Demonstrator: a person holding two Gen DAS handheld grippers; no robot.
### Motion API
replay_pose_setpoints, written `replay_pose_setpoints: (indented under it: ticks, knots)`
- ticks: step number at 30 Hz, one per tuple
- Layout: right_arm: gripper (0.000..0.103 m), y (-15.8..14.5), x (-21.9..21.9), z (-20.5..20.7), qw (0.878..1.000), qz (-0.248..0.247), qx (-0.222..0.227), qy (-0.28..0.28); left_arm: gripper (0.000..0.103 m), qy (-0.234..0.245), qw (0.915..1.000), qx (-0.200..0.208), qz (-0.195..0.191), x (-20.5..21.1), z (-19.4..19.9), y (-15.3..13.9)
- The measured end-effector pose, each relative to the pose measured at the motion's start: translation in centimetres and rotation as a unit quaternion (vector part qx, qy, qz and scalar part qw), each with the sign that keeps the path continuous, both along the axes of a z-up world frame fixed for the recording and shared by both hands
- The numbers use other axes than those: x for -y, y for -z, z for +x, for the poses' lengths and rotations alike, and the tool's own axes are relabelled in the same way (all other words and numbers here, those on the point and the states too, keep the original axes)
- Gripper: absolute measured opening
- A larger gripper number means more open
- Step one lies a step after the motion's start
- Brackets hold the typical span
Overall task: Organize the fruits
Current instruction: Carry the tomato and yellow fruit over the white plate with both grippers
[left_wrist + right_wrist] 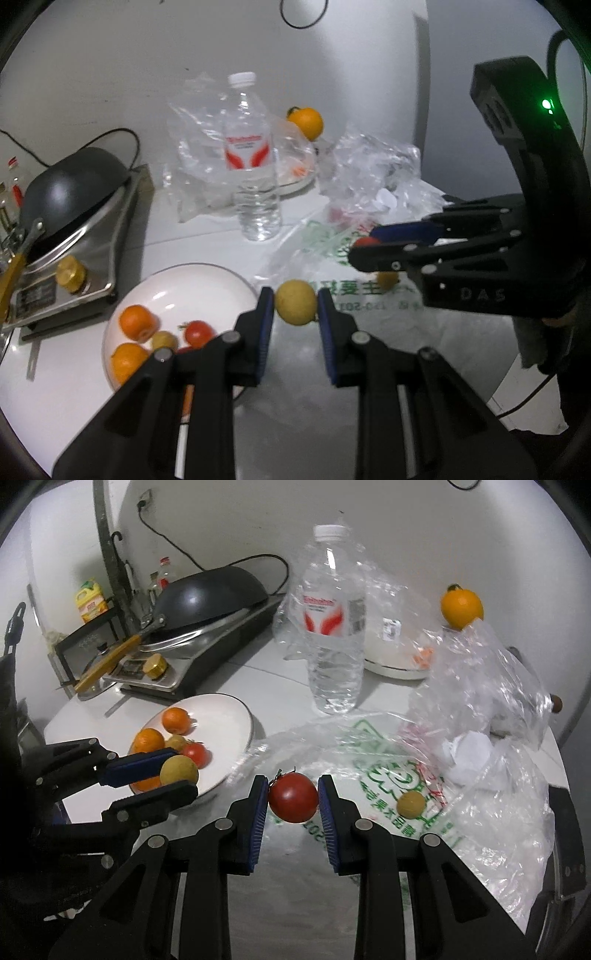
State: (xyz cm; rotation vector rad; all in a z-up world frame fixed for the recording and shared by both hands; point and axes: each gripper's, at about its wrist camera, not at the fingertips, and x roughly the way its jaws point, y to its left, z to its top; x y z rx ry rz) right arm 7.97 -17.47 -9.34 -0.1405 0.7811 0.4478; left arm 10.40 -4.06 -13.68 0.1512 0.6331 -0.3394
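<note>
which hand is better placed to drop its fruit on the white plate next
Left, probably. The left gripper already holds its yellow fruit at the white plate edge; the right gripper holds its tomato over the plastic bag.

left gripper (295, 301): jaws clamped, angled down | right gripper (293, 797): jaws clamped, angled down

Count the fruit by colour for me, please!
orange fruit: 4
red fruit: 2
yellow fruit: 3
Total: 9 in view
</note>
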Motion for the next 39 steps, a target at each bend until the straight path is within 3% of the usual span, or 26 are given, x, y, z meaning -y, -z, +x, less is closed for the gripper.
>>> replay_pose_setpoints:
  ticks: [25,31,39]
  knots:
    - [0.03,1.0,-11.2,2.9,0.996,-0.039,-0.017,-0.083,0.024,-0.083,0.9959,0.008,-0.036,-11.2,-0.6,0.2]
    - [0.03,1.5,-12.3,4.4,0.995,-0.042,-0.021,-0.085,0.024,-0.074,0.9968,-0.001,-0.03,-11.4,1.2,0.8]
    - [0.03,2.4,-10.9,6.3,0.996,-0.028,-0.033,-0.072,0.024,-0.059,0.997,-0.049,-0.016,-10.0,5.6,3.0]
